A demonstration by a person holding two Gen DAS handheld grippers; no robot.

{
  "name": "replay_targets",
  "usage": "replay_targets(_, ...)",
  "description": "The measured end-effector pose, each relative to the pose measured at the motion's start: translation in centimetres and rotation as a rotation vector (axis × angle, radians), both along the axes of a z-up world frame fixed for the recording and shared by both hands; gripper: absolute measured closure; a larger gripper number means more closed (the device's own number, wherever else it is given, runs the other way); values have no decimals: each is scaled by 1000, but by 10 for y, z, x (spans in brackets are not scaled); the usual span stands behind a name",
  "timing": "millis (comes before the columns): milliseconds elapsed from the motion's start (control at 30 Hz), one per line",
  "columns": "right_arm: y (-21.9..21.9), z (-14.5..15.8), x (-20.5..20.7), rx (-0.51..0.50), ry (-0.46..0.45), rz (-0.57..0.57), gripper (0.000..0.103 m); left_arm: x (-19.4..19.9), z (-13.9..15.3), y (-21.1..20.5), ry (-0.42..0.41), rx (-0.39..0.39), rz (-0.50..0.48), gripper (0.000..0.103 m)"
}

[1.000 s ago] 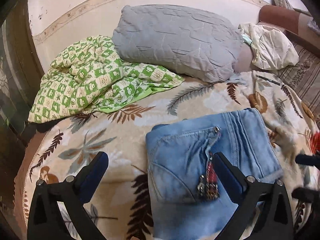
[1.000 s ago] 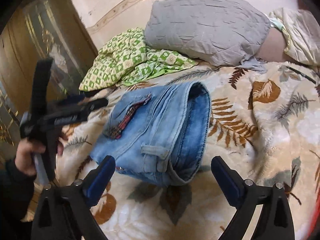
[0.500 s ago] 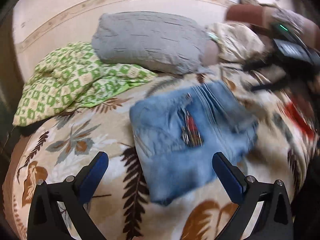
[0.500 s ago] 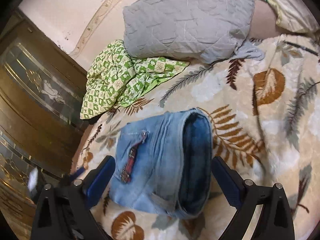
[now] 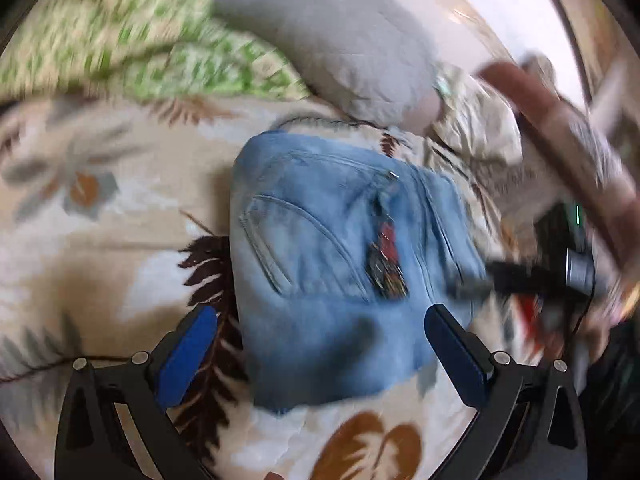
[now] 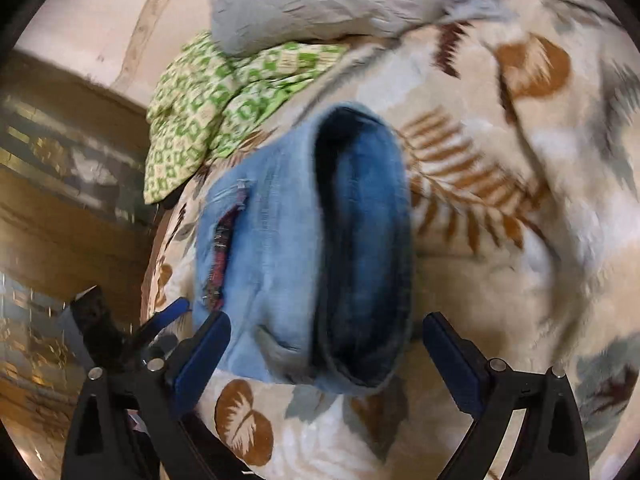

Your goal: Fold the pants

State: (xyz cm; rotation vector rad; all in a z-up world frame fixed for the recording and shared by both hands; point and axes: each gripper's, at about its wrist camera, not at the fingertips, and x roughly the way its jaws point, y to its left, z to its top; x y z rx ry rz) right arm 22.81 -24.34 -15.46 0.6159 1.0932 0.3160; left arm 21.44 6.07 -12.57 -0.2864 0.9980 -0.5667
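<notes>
Folded pants (image 5: pixel 340 272) lying on bed blanket (image 5: pixel 100 240), now nearer both cameras than earlier, views blurring. Left gripper (image 5: pixel 320 344) and right gripper (image 6: pixel 326 354) hovering, jaws gaping wide, holding nothing. Dark folded edge showing only in right view; pocket seam only in left.

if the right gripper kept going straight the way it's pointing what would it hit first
Most likely the folded jeans: the open right gripper points at their near edge. Depth is blurred, so contact distance is unclear.

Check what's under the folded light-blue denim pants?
The folded light-blue denim pants lie directly on the beige leaf-print blanket. Anything beneath the denim itself is covered, so cannot tell.
</notes>
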Motion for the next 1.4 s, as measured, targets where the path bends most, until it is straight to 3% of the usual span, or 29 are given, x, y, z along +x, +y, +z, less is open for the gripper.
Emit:
replay_targets(67, -7, -10, -1, 49, 19, -20, 5, 18, -15, 0, 108, -44, 6, 0)
replay_targets(167, -10, -33, 3, 200, 71, -19, 4, 31, -31, -3, 201, -118, 2, 0)
replay_targets(233, -7, -44, 9, 247, 71, -20, 4, 38, -41, -7, 247, -152, 9, 0)
replay_targets(300, 0, -51, 18, 282, 66, -19, 0, 42, -42, -10, 251, -168, 9, 0)
replay_targets(467, 21, -53, 37, 288, 22, -13, 1, 55, -44, -10, 306, -242, 27, 0)
replay_targets(500, 28, -50, 38, 264, -3, 9, 11, 55, -43, -12, 310, -238, 19, 9)
replay_targets(533, 33, -48, 37, 238, -13, 25, 30, 55, -41, -12, 303, -210, 24, 25)
replay_targets(600, 40, -48, 35, 212, -24, 44, 45, 51, -33, -14, 270, -179, 19, 41)
replay_targets(633, 41, -45, 32, 195, -35, 45, 47, 49, -28, -14, 244, -171, 14, 52)
replay_targets(733, 40, -27, 25, 122, -80, 42, 52, 39, -9, -17, 171, -167, 7, 59)
replay_targets(833, 34, 1, 11, 30, -138, 42, 55, 29, 4, -24, 140, -226, -19, 59)
replay_targets(1000, 9, 19, -12, 42, -166, 14, 55, 10, 10, -38, 105, -331, -60, 62)
replay_targets(1067, -1, 18, -21, 43, -173, 14, 55, 4, 6, -43, 103, -295, -66, 61)
replay_targets(1167, 5, -9, -15, 13, -81, 25, 55, 5, -24, -53, 184, -124, -64, 59)
replay_targets(1267, 10, -36, -16, 8, -51, 16, 54, 8, -46, -40, 238, -198, -62, 47)
replay_targets(1300, 7, -37, -18, 29, -54, 2, 46, 10, -49, -36, 263, -225, -51, 46)
replay_targets(1333, 6, -37, -19, 24, -49, -5, 37, 10, -49, -36, 261, -222, -55, 45)
replay_targets(1400, 3, -36, -22, -3, -34, -9, 34, 10, -45, -39, 245, -198, -55, 41)
